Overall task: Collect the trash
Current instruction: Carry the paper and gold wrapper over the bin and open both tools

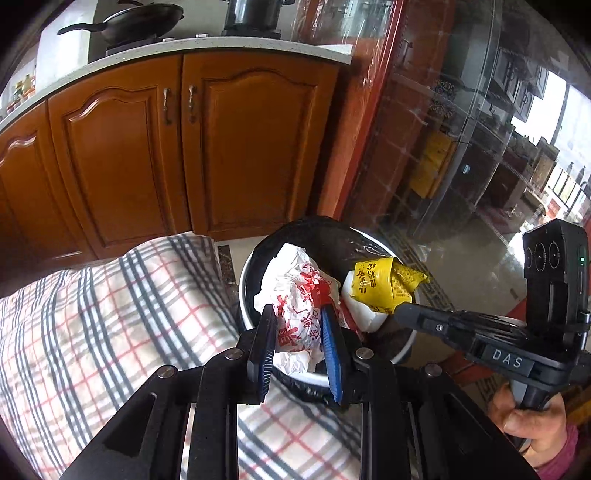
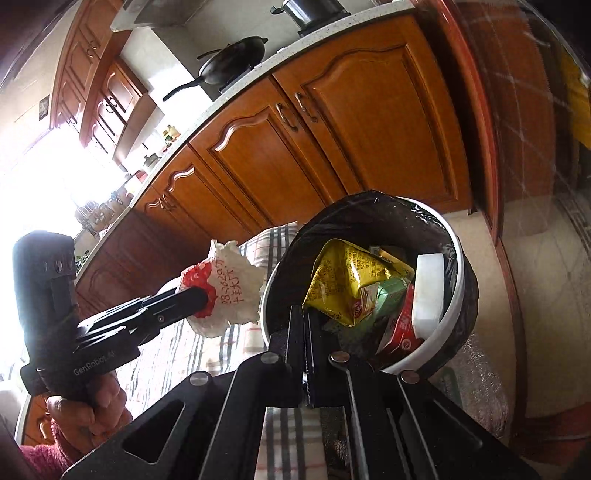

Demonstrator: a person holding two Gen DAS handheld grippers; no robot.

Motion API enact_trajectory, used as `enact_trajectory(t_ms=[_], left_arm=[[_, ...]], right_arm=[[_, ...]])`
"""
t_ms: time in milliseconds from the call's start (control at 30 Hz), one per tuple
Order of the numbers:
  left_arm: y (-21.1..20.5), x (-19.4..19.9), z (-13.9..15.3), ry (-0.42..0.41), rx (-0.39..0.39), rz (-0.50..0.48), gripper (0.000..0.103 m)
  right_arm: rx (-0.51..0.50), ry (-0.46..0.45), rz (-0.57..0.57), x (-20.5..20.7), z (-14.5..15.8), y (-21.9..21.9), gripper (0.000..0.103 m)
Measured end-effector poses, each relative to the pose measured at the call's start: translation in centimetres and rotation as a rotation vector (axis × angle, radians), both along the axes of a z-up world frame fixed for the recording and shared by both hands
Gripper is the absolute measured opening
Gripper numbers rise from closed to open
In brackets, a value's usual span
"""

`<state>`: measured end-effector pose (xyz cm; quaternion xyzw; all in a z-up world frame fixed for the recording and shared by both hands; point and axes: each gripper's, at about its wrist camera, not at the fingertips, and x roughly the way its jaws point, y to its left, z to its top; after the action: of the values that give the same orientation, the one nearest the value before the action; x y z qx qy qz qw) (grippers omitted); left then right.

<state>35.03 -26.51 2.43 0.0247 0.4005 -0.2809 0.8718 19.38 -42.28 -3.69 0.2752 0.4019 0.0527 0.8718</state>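
My left gripper [image 1: 297,314] is shut on a crumpled white wrapper with red print [image 1: 295,295] and holds it over the near rim of the white trash bin with a black liner [image 1: 373,238]. The wrapper also shows in the right wrist view [image 2: 225,291], just left of the bin [image 2: 452,306]. My right gripper [image 2: 306,314] is shut on a yellow packet [image 2: 343,280] and holds it over the bin's mouth; the packet shows in the left wrist view [image 1: 384,282]. A green carton [image 2: 393,295], a red packet [image 2: 402,326] and a white block [image 2: 430,288] lie in the bin.
A table with a plaid cloth [image 1: 110,325] sits beside the bin on the left. Wooden kitchen cabinets [image 1: 147,147] stand behind, with a black wok [image 1: 136,22] and a pot on the counter. A glass door [image 1: 461,147] is at the right.
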Motion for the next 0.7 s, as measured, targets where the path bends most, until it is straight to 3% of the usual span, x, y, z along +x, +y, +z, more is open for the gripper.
enact_trajectory(t_ms=[400, 700], left_arm=[[-4.4, 3.5, -2.7, 0.064, 0.056, -0.014, 0.024], [-4.9, 4.4, -3.6, 0.088, 0.076, -0.005, 0.025]], right_arm=[[0.003, 0.059, 0.010, 1.6, -1.4, -1.6, 0.001], [0.001, 0.093, 0.020, 2.3, -2.0, -1.8, 0.001]])
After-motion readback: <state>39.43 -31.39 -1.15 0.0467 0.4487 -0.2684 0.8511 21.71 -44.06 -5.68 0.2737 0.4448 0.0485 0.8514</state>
